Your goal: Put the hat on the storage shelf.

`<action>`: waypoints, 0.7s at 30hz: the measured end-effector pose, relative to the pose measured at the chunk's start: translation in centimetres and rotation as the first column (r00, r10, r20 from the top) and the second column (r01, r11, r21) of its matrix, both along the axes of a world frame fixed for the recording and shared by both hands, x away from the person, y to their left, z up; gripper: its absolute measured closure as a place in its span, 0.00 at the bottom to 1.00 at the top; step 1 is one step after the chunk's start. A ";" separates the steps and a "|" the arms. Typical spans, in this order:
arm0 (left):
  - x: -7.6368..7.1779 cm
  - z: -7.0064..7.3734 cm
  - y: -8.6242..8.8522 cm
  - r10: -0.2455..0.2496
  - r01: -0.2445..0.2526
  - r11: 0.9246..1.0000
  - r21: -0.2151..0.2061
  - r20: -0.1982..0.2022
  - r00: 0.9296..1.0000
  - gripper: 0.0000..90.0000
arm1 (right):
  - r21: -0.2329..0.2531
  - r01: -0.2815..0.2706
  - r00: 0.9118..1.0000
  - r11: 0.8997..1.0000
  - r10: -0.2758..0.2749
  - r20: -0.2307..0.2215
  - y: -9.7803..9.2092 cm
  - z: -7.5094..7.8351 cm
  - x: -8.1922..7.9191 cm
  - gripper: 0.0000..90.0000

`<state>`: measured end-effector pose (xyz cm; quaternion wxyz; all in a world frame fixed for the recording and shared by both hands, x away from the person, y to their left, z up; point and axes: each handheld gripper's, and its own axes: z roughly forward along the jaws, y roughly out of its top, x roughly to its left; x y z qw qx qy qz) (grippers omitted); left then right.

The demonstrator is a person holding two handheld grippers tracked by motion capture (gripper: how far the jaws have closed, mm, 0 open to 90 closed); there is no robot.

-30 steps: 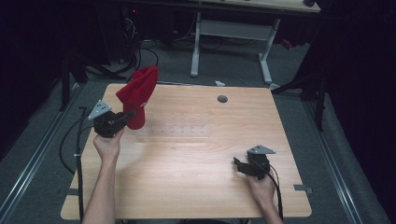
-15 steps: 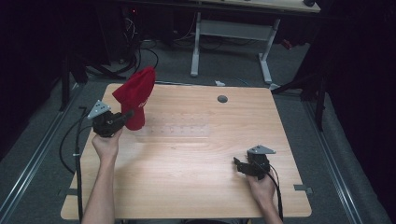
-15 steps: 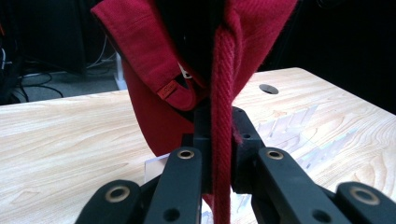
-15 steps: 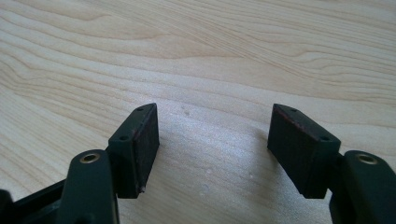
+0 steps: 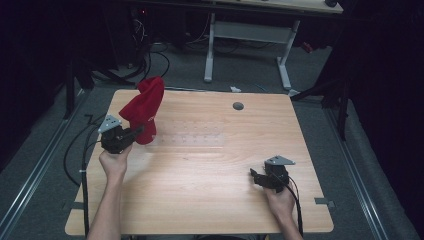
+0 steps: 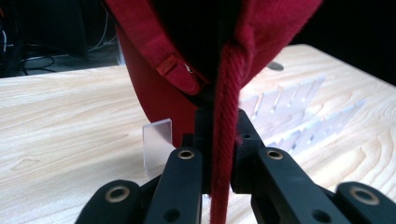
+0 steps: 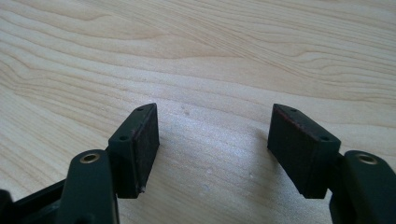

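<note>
A pale wooden counter (image 5: 210, 170) with a light grain takes up most of the high view, standing on a grey floor in a dark room; a second desk with white legs (image 5: 245, 45) stands well beyond it. Near the counter's far left corner a soft red knitted cloth item (image 5: 144, 107), perhaps a hat or hood, rises in a tall drooping peak, its lower edge by a clear plastic rack with upright slots (image 5: 187, 139) that lies flat near the counter's middle. A small round grey grommet (image 5: 238, 106) sits near the far edge. The left tool (image 5: 131, 135), held in the person's left hand, has its black jaws closed on the red cloth's thick corded seam (image 6: 224, 135), seen running straight down between them in the left gripper view; the right tool (image 5: 254, 177) rests near the counter's right front, jaws wide apart with nothing between them, bare wood beneath. The cloth looks light, limp and not fragile; it will likely sag and fold wherever unsupported, so the stiffer seam or folded hem (image 6: 163, 65) seems the surest place to grip.
</note>
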<state>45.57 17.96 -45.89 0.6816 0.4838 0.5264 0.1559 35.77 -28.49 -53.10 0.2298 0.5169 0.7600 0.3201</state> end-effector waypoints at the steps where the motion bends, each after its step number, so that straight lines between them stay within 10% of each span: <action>1: 0.0 -0.1 -0.1 -0.002 0.002 1.000 0.009 -0.012 1.000 0.94 | 0.000 0.000 1.000 1.000 0.000 0.000 0.0 0.0 0.0 0.38; 11: -0.9 -1.0 -0.6 0.019 -0.016 0.999 0.043 -0.064 0.998 0.90 | 0.001 -0.002 1.000 1.000 0.002 0.000 0.0 0.0 0.0 0.38; 21: -1.5 -0.9 -0.3 0.079 -0.073 0.995 0.069 -0.102 0.992 0.55 | 0.001 -0.004 1.000 1.000 0.004 0.000 0.0 0.0 0.0 0.38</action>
